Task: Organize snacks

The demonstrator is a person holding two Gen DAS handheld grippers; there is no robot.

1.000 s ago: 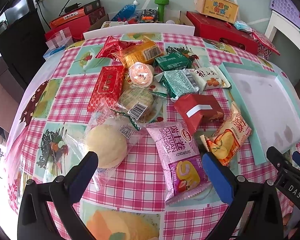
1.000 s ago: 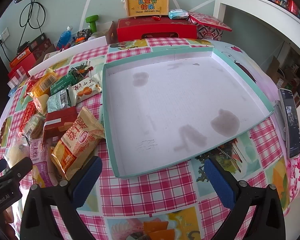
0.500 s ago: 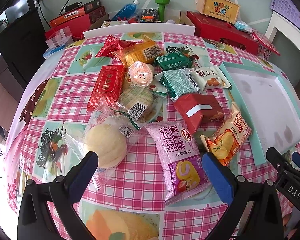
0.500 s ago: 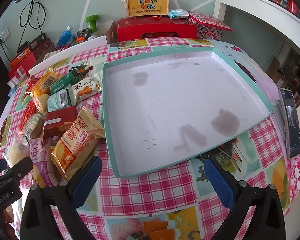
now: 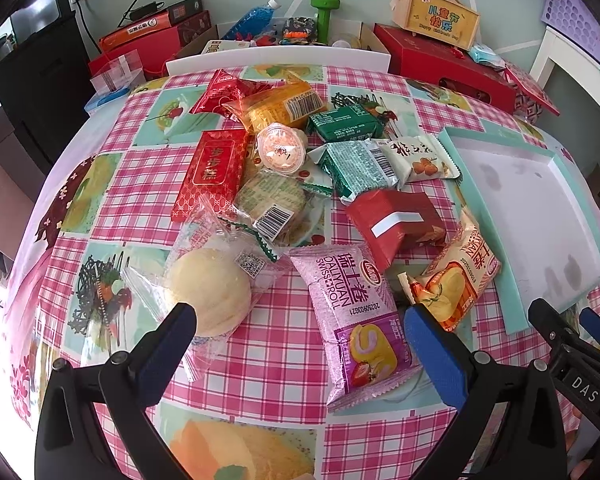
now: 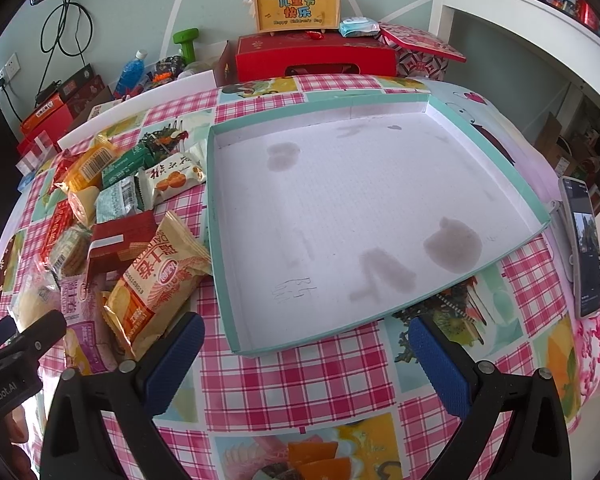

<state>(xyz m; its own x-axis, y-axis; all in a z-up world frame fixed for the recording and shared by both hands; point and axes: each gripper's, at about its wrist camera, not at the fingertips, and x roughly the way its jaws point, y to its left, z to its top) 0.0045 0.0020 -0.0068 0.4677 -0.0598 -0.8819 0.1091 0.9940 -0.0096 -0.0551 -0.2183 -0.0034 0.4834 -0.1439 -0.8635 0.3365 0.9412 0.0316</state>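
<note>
Right now my left tongs [image 5: 296, 320] hang low in the left wrist frame, blue pads spread wide apart and clamped on nothing. Between and just above them on the checked desk [image 5: 112, 168] lies the pink Swiss roll packet [image 5: 350, 312], with a pale round bun in clear wrap [image 5: 210, 292] at lower left and an orange packet [image 5: 456, 276] at lower right. Higher up, the snack pile fills the centre: a red box [image 5: 396, 226], a green packet [image 5: 360, 168], a long red packet [image 5: 212, 174] and a clear jelly cup [image 5: 280, 148]. My right tongs [image 6: 304, 340] also gape apart at the bottom of the right wrist frame, holding nothing. Above them the teal-rimmed tray [image 6: 220, 240] fills the middle, white floor stained, no snacks inside. A phone [image 6: 584, 244] lies at the right edge.
</note>
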